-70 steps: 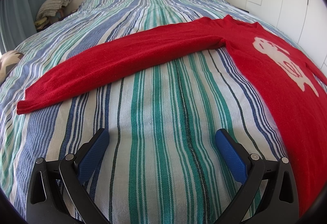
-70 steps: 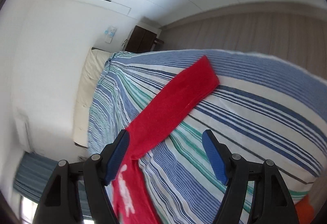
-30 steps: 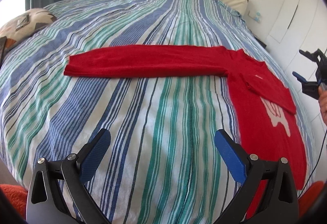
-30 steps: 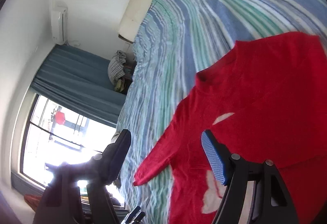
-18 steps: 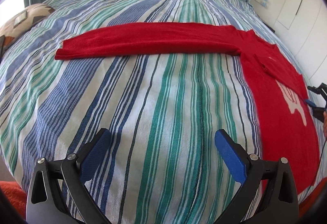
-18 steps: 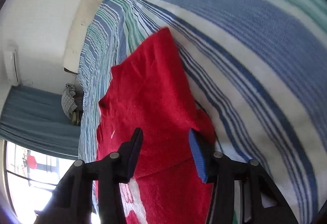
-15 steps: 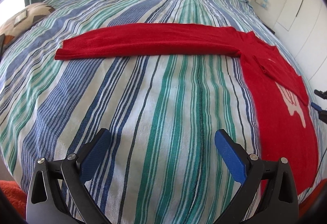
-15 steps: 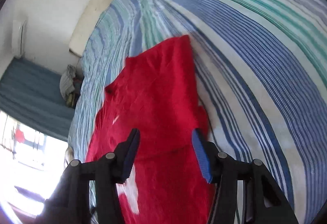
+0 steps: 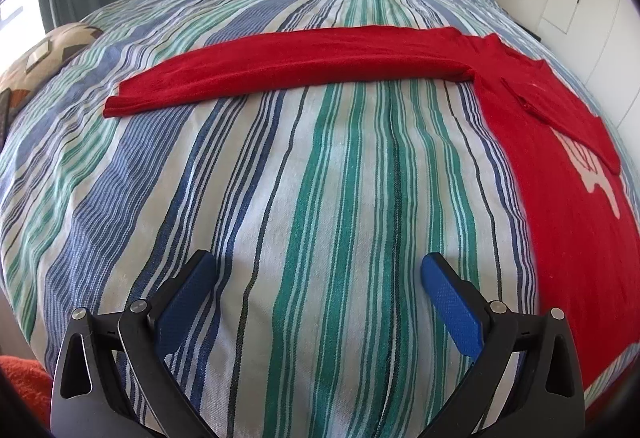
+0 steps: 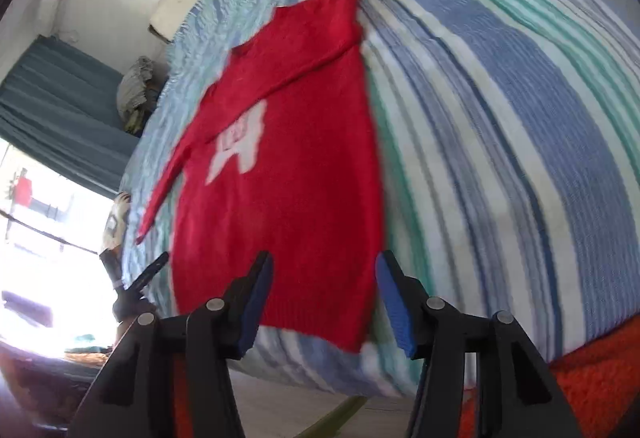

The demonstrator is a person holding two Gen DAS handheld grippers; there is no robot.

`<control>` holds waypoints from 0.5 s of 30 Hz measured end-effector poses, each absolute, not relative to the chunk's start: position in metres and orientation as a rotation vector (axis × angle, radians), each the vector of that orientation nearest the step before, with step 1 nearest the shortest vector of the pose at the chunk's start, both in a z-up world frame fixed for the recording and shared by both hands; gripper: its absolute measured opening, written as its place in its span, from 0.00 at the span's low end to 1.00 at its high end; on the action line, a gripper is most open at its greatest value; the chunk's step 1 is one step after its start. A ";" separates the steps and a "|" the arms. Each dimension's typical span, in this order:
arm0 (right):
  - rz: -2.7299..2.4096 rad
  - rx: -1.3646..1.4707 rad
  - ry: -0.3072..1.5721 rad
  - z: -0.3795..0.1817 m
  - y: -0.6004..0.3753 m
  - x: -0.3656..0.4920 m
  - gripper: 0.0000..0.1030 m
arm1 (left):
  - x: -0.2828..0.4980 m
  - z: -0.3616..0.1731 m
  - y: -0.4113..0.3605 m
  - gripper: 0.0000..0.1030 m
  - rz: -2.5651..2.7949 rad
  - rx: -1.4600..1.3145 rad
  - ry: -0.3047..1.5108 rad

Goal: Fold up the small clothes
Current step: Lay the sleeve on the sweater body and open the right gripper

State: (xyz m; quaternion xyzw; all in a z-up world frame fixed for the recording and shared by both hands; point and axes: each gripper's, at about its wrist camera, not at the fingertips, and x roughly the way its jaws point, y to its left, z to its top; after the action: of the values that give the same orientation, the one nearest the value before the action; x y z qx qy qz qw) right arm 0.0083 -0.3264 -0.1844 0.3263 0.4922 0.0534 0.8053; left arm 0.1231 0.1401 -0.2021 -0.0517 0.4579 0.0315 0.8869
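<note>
Sweater (image 9: 568,206) work here, as a judgement, calls for the long sleeve (image 9: 296,72) to be folded across the body to match the other one, which lies tucked diagonally over the chest and partly covers the white motif (image 10: 236,142). To do it well, the left gripper (image 9: 316,288) should take the cuff at about ten o'clock in its view, pinch both knit layers, lift only a little so the shoulder does not drag, and lay the sleeve flat over the body; the right gripper (image 10: 324,294) can steady the hem. The sweater lies face up on the striped bed (image 9: 320,198), body at three o'clock in the left view, sleeve stretched straight from one o'clock towards ten. The left gripper hangs over bare bedcover, pitched steeply down, jaws spread wide and empty, well short of the sleeve. The right gripper tilts down over the hem at the bed's near edge, its view blurred; its jaws have just been opening a little, stand half spread with nothing pinched, and frame the hem's right corner at six o'clock.
</note>
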 end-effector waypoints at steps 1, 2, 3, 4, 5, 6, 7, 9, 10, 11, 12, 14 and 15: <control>0.153 0.698 1.057 -0.184 -0.315 0.006 0.61 | 0.123 -0.203 0.139 1.00 0.070 -0.104 0.951; 0.181 0.687 1.069 -0.187 -0.304 0.005 0.62 | 0.123 -0.203 0.139 1.00 0.075 -0.098 0.949; 0.184 0.661 1.087 -0.195 -0.294 0.004 0.62 | 0.123 -0.203 0.138 1.00 0.078 -0.093 0.948; 0.145 0.623 1.119 -0.206 -0.287 0.003 0.62 | 0.122 -0.203 0.137 1.00 0.079 -0.089 0.947; 0.079 0.565 1.158 -0.214 -0.282 0.001 0.61 | 0.122 -0.203 0.137 1.00 0.079 -0.088 0.946; 0.026 0.506 1.169 -0.217 -0.278 0.002 0.58 | 0.121 -0.203 0.137 1.00 0.078 -0.088 0.946; 0.003 0.465 1.146 -0.212 -0.275 0.003 0.57 | 0.121 -0.202 0.138 1.00 0.075 -0.089 0.947; -0.028 0.354 1.070 -0.193 -0.268 -0.001 0.58 | 0.122 -0.202 0.138 1.00 0.071 -0.087 0.951; -0.029 0.306 1.032 -0.185 -0.262 -0.001 0.60 | 0.122 -0.202 0.138 1.00 0.071 -0.086 0.953; -0.022 0.273 1.005 -0.178 -0.257 -0.002 0.63 | 0.123 -0.202 0.138 1.00 0.071 -0.085 0.955; -0.016 0.250 0.990 -0.175 -0.254 -0.003 0.63 | 0.123 -0.202 0.137 1.00 0.072 -0.084 0.957; -0.009 0.221 0.982 -0.173 -0.250 -0.004 0.63 | 0.124 -0.202 0.137 1.00 0.073 -0.083 0.960; -0.004 0.214 0.989 -0.175 -0.248 -0.004 0.63 | 0.124 -0.202 0.137 1.00 0.073 -0.083 0.960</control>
State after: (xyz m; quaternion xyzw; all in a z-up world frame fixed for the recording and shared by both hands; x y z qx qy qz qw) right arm -0.0036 -0.2483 -0.1746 0.1026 0.4735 -0.0020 0.8748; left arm 0.1244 0.1374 -0.2021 -0.0401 0.4616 0.0351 0.8855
